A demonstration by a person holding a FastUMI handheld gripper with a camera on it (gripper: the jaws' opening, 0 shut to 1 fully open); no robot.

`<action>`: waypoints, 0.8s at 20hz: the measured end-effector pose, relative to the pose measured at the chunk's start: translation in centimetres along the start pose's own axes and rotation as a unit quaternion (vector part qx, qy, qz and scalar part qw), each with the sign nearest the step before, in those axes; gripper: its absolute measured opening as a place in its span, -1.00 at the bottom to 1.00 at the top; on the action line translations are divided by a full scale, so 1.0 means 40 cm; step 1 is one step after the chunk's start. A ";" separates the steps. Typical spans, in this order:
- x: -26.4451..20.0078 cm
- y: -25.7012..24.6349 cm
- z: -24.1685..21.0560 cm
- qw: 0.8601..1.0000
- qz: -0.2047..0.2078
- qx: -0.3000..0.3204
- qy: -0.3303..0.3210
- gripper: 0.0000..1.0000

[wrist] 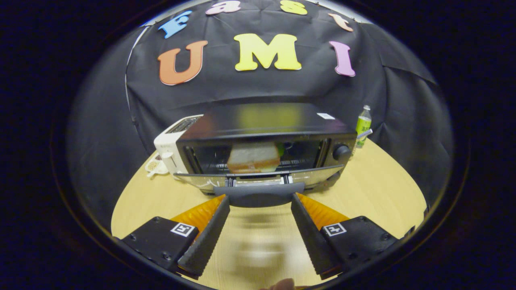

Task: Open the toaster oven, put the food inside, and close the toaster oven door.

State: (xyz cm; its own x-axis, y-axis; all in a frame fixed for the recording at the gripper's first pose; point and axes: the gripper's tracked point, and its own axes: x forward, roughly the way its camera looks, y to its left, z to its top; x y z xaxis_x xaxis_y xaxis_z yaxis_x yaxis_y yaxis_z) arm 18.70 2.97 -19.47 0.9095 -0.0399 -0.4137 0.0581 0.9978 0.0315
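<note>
Black and glossy, the oven (262, 149) is sitting toward the back edge of the wooden surface (379, 189), its door (258, 179) hanging open and flat. Bread (254, 158) is resting inside on the rack. The claw (260, 202) is standing open, gripping nothing, its fingertips flanking the door's handle (259, 195) without pressing on it. A white toaster (171, 147) is standing beside the oven's left; a green bottle (363, 126) is standing at the right back edge.

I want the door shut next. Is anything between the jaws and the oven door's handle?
Nothing visible: the gripper, jaws open, has the door handle right at its tips, and the sandwich sits inside the toaster oven.
</note>
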 end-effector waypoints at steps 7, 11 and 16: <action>-0.098 0.001 0.169 0.997 0.011 -0.022 -0.069 1.00; -0.241 0.003 0.239 0.993 0.024 -0.031 -0.110 1.00; -0.453 -0.005 0.317 0.987 0.032 -0.010 -0.157 0.99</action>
State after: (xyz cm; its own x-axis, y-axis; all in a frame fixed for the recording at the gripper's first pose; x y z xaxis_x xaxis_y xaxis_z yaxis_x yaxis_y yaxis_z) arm 7.43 2.83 -0.43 0.9939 0.0130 -0.1098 -0.0099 0.9995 0.0286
